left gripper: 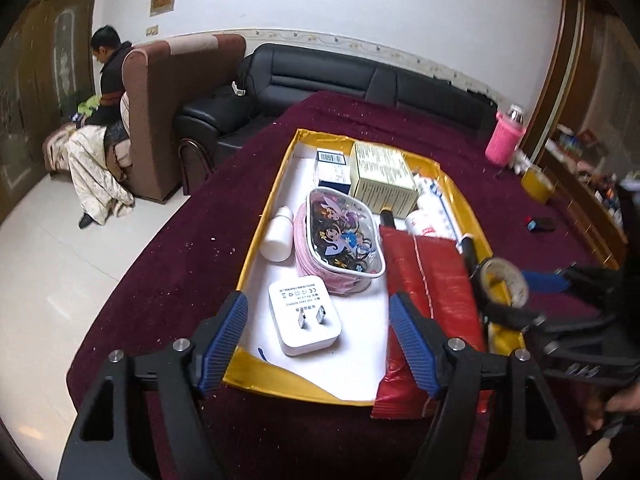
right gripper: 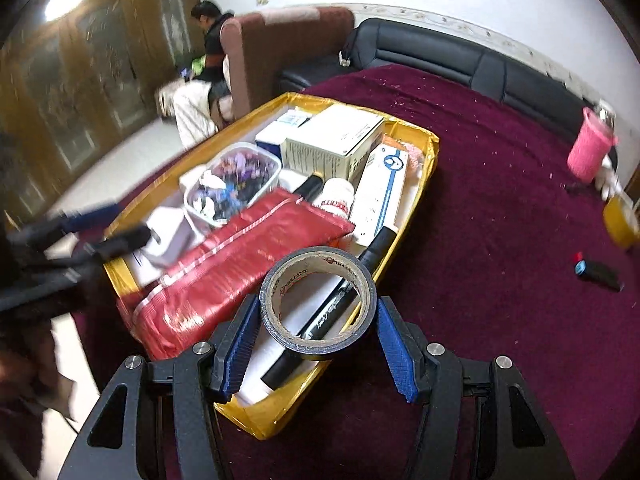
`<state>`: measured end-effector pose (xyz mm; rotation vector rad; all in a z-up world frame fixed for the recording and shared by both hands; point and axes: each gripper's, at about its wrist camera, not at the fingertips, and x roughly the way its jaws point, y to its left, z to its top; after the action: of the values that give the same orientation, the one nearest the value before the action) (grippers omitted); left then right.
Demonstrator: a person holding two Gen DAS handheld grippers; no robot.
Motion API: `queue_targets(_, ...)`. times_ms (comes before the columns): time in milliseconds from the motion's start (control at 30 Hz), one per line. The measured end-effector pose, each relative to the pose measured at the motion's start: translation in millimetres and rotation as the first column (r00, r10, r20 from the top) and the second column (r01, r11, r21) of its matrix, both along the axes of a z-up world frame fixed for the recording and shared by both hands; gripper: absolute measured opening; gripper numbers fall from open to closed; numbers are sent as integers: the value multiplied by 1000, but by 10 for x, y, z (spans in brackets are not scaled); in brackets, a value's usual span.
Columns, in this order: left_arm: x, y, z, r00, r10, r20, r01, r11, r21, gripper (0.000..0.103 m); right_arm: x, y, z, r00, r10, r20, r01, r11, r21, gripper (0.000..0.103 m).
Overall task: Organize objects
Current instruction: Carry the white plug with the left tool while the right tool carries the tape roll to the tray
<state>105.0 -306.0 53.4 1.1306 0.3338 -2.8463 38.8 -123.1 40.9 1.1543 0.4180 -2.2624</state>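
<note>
A gold-rimmed tray (left gripper: 256,224) with a white floor lies on the maroon cloth. In it are a white charger (left gripper: 305,316), a cartoon pouch (left gripper: 340,240), a red packet (left gripper: 432,292), a white bottle (left gripper: 278,236) and boxes (left gripper: 384,176). My left gripper (left gripper: 320,328) is open, its blue pads either side of the charger without touching it. My right gripper (right gripper: 318,320) is shut on a dark tape roll (right gripper: 320,346), held above the tray's near end (right gripper: 276,420) over a black marker (right gripper: 332,312). The roll (left gripper: 502,280) also shows at the right of the left wrist view.
On the cloth beyond the tray stand a pink-sleeved bottle (right gripper: 590,150) and a yellow roll (right gripper: 620,220), with a small black device (right gripper: 598,274) nearer. A black sofa (left gripper: 360,80) runs along the table's far side. A person (left gripper: 108,80) sits at the back left.
</note>
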Motion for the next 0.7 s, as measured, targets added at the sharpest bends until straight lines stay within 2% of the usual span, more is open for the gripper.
queue_targets(100,40,-58,21,1000,7,-11,-6,1000,28,73,52,-117,-30,1000,25,-15,-24,998,62,64)
queue_targets(267,73,-93,-11,1000,14,-14,-14,1000,19,75,135,-266,-92,997,67,-28,-63,991,119,64)
queue_targets(367,101,-90,-31,1000,18,-15,-18,1000,14,77,136,-323,-213,995,94,29,-96,989,112,64)
queue_targets(700,165,-76,-38,999,23,-29,-23,1000,1,80,129,-317,-217,995,92,49,-94,994,54,67)
